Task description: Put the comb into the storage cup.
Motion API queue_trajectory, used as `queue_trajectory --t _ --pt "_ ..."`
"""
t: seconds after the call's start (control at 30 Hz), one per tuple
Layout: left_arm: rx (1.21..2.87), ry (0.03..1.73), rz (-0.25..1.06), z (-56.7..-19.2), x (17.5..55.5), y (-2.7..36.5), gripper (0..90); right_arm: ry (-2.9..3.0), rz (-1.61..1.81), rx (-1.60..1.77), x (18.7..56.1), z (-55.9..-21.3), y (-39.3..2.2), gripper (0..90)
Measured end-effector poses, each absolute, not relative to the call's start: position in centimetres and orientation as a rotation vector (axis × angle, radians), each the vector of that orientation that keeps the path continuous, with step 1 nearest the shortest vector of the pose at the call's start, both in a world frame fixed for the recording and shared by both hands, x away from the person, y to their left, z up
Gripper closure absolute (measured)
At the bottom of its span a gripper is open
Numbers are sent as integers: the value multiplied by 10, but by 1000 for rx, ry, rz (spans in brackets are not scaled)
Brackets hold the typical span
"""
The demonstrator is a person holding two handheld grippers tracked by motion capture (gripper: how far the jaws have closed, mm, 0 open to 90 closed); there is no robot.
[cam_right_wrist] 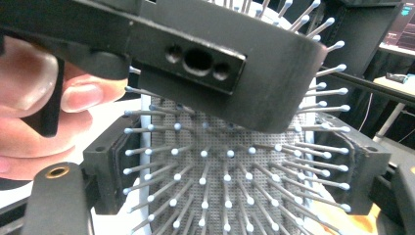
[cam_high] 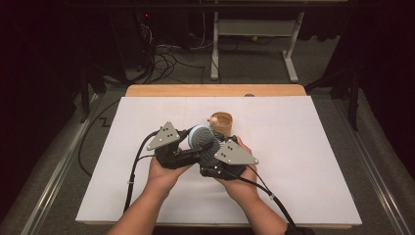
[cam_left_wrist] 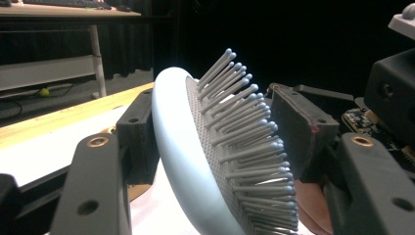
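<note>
A pale blue hairbrush (cam_high: pixel 199 137) with grey ball-tipped bristles is held above the white table cover between both hands. My left gripper (cam_left_wrist: pixel 220 122) is shut across the brush head (cam_left_wrist: pixel 178 147), one pad on its smooth back and the other against the bristle tips. From the other side my right gripper (cam_right_wrist: pixel 234 164) is shut on the same head (cam_right_wrist: pixel 225 176), with a pad at each edge of the bristle field. In the right gripper view a jaw of the left gripper crosses the top, with a hand behind it. From above, the left gripper (cam_high: pixel 195 147) and right gripper (cam_high: pixel 211 152) meet at the brush.
A tan wooden cup (cam_high: pixel 221 122) stands just beyond the brush. The white sheet (cam_high: pixel 303 161) covers a wooden table (cam_high: pixel 215 90). Cables trail from both grippers toward the front edge. Beyond the table are floor cables and the white legs of another desk (cam_high: pixel 291 54).
</note>
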State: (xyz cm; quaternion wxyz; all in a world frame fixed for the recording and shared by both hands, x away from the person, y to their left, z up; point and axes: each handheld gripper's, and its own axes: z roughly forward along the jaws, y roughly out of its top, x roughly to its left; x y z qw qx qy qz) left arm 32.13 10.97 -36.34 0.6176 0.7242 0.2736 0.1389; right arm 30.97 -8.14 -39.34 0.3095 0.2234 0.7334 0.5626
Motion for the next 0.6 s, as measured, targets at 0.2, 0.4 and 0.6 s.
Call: queue_trajectory --t 0.2,0.4,0.6 --pt "1666 633 323 -362 320 111 469 1935 1479 588 310 -393 -80 205" --pt "1684 637 344 -361 319 110 517 1938 1465 597 310 -394 -78 205" --pt "1689 642 374 -358 317 107 543 1931 1461 594 310 -393 -79 205"
